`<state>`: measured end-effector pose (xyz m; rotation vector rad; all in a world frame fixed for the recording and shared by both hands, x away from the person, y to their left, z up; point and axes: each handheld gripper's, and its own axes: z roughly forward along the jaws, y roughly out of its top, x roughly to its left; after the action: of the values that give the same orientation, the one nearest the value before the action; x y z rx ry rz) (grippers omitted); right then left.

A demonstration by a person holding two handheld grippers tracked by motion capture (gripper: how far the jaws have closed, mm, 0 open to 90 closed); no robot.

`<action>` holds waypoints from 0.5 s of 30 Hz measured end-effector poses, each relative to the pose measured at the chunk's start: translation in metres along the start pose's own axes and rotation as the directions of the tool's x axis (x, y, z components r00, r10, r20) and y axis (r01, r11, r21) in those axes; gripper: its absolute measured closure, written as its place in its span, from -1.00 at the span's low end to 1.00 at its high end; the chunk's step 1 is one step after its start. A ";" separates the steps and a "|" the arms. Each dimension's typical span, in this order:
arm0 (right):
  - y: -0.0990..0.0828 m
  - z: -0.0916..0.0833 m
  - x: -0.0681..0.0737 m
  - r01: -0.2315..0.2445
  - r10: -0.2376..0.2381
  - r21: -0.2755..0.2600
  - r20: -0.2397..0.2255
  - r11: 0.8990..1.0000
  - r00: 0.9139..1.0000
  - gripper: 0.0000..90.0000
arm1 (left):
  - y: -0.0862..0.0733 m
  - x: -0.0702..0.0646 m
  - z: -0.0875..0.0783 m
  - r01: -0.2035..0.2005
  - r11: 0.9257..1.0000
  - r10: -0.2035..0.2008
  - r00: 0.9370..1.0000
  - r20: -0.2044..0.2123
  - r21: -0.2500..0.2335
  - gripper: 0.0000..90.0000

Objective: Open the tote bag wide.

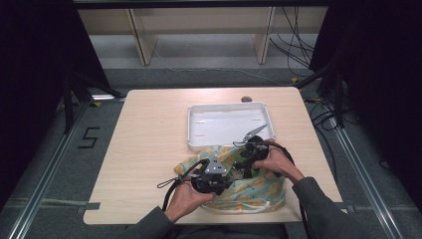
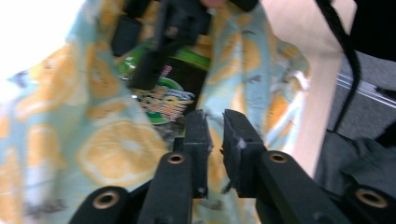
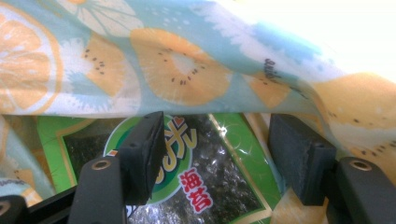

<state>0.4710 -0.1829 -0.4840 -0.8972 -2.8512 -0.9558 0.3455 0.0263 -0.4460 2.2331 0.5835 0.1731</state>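
A light-blue cloth bag (image 1: 261, 191) printed with orange slices lies at the table's front edge. In the left gripper view my left gripper (image 2: 215, 123) has its jaws nearly together, pinching the bag's (image 2: 116, 149) rim cloth beside the mouth. Inside lies a green and black seaweed packet (image 2: 163, 100). My right gripper (image 1: 244, 162) reaches into the mouth from the far side. In the right gripper view the right gripper (image 3: 219, 126) stands open, its jaws wide apart just over the packet (image 3: 205, 186), under the raised cloth (image 3: 187, 70). From above, my left gripper (image 1: 235, 170) is at the bag's near left.
A white shallow tray (image 1: 229, 124) sits just beyond the bag, toward the table's far side. A small dark object (image 1: 246, 98) lies at the far edge. The person's hands and grey sleeves come in from the front. Cables trail on the floor to the right.
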 end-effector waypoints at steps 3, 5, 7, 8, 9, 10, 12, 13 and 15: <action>0.001 0.001 0.001 -0.015 0.015 0.016 -0.002 1.000 1.000 -0.15 | -0.001 -0.004 0.007 -0.013 0.999 0.013 1.000 0.011 0.049 0.87; 0.002 0.003 0.001 -0.009 0.009 0.018 -0.008 1.000 1.000 -0.15 | -0.005 0.003 0.016 0.005 0.996 -0.006 1.000 0.011 0.088 0.90; 0.004 0.003 0.001 -0.006 0.007 0.026 -0.008 1.000 1.000 -0.15 | -0.007 0.008 0.022 0.005 0.992 -0.006 1.000 0.004 0.123 0.94; 0.004 0.003 0.002 -0.020 0.020 0.024 -0.008 1.000 1.000 -0.15 | -0.007 0.008 0.022 0.005 0.992 -0.006 1.000 0.004 0.123 0.95; 0.004 0.003 0.002 -0.025 0.025 0.030 -0.007 0.999 1.000 -0.14 | -0.008 0.010 0.024 -0.011 0.992 0.010 1.000 0.002 0.129 0.96; 0.004 0.003 0.002 -0.025 0.025 0.030 -0.007 0.999 1.000 -0.14 | -0.008 0.009 0.024 0.001 0.992 -0.002 1.000 0.007 0.129 0.96; 0.004 0.003 0.001 -0.025 0.025 0.028 -0.007 0.999 1.000 -0.14 | -0.008 0.005 0.024 -0.012 0.990 0.010 1.000 0.014 0.138 0.97; 0.004 0.004 0.001 -0.031 0.031 0.023 -0.007 0.999 0.999 -0.13 | -0.007 0.004 0.025 -0.027 0.989 0.025 1.000 0.015 0.142 0.97; 0.005 0.005 0.001 -0.028 0.028 0.027 -0.005 0.999 1.000 -0.13 | -0.009 0.004 0.030 -0.023 0.985 0.020 1.000 0.019 0.170 0.98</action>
<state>0.4734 -0.1765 -0.4851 -0.9276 -2.8321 -0.9130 0.3549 0.0124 -0.4731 2.4042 0.5844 0.1191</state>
